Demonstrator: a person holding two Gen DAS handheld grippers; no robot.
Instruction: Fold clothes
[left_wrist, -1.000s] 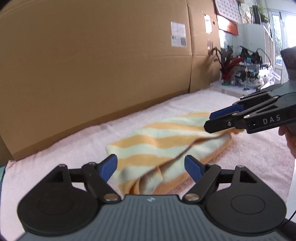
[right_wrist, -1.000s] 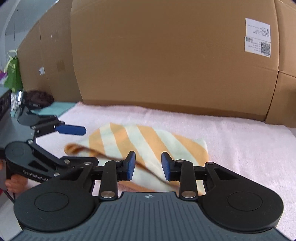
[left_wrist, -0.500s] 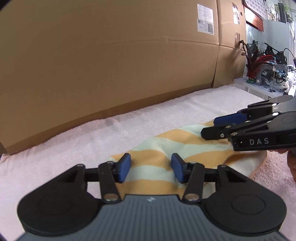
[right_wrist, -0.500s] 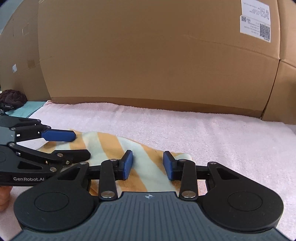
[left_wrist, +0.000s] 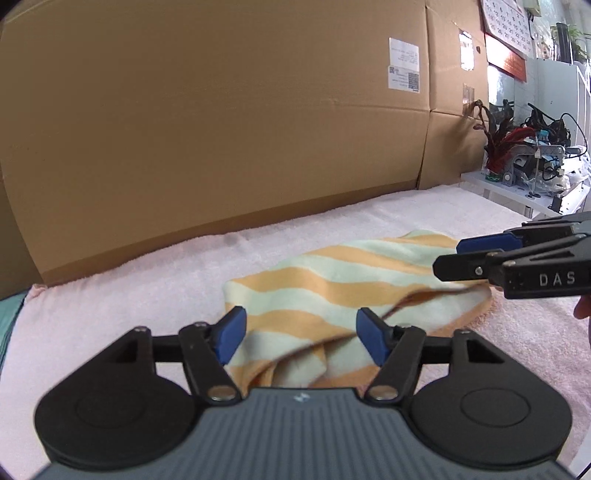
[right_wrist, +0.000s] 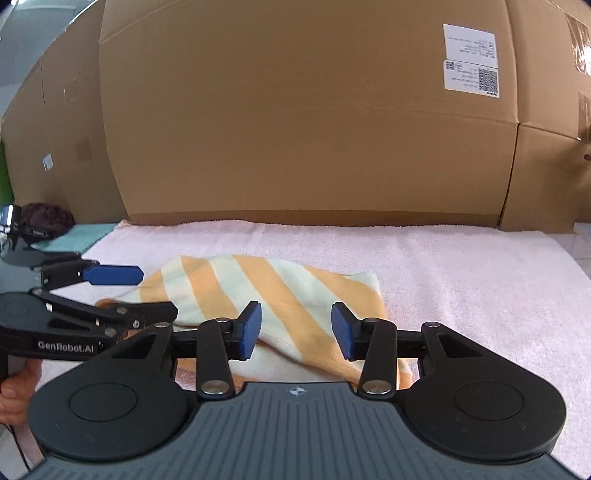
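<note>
An orange and pale-green striped cloth (left_wrist: 332, 280) lies folded on a pink towel (left_wrist: 129, 295). In the left wrist view my left gripper (left_wrist: 301, 338) is open, its blue pads (left_wrist: 232, 338) on either side of the cloth's near edge, where loose layers bunch up. My right gripper (left_wrist: 448, 256) reaches in from the right over the cloth's far end. In the right wrist view my right gripper (right_wrist: 295, 330) is open above the near corner of the striped cloth (right_wrist: 280, 284), with nothing pinched. The left gripper (right_wrist: 159, 293) stands open at the cloth's left end.
Tall cardboard boxes (right_wrist: 295, 129) wall off the back of the pink towel (right_wrist: 461, 266). A teal cloth (right_wrist: 74, 236) and a dark bundle (right_wrist: 44, 218) lie beyond the left end. A white shelf (left_wrist: 517, 192) with a plant and cluttered gear stands on the right. A hand (right_wrist: 14, 387) holds the left gripper.
Both grippers' fingers have spread wider than half a second ago. The right one, which had a cloth edge between its pads a second ago, now holds nothing. The cloth rests flatter.
</note>
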